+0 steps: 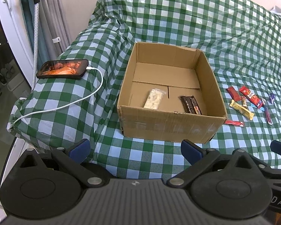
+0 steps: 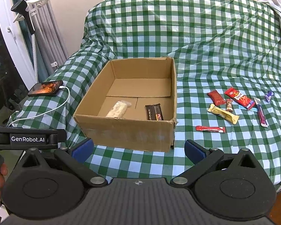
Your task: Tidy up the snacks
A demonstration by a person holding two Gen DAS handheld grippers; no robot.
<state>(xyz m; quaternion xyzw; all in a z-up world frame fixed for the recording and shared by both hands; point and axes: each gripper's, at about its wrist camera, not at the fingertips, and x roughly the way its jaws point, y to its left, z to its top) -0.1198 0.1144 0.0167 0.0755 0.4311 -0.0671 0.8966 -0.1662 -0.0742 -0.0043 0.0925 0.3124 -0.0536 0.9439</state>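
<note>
Both grippers are hovering low in front of the cardboard box [image 2: 127, 112], which is sitting on a surface draped in a green checked cloth [image 2: 196, 37]. The left gripper [image 1: 135, 150] is holding its fingers wide apart with nothing between them, and the right gripper [image 2: 138, 149] is doing the same.

Two snacks are already lying on the box floor: a pale clear packet [image 2: 118, 109] and a dark chocolate bar [image 2: 154, 112]. The rest are lying scattered on the cloth to the right of the box, well apart from it: a yellow bar [image 2: 223, 113], a red stick [image 2: 210, 129] nearest the box, a red pouch [image 2: 216, 97], a red-and-blue packet [image 2: 239, 98], a slim purple stick [image 2: 261, 115] and a small purple sweet [image 2: 269, 95].

These all look light and crinkly, probably slippery in foil, lying flat; I would pinch each across its narrow width near the middle. The sticks look hardest to lift off soft cloth.

Printing on the wrappers is too small to read. What lies under the cloth is hidden. A phone [image 2: 45, 88] is charging at the left.
</note>
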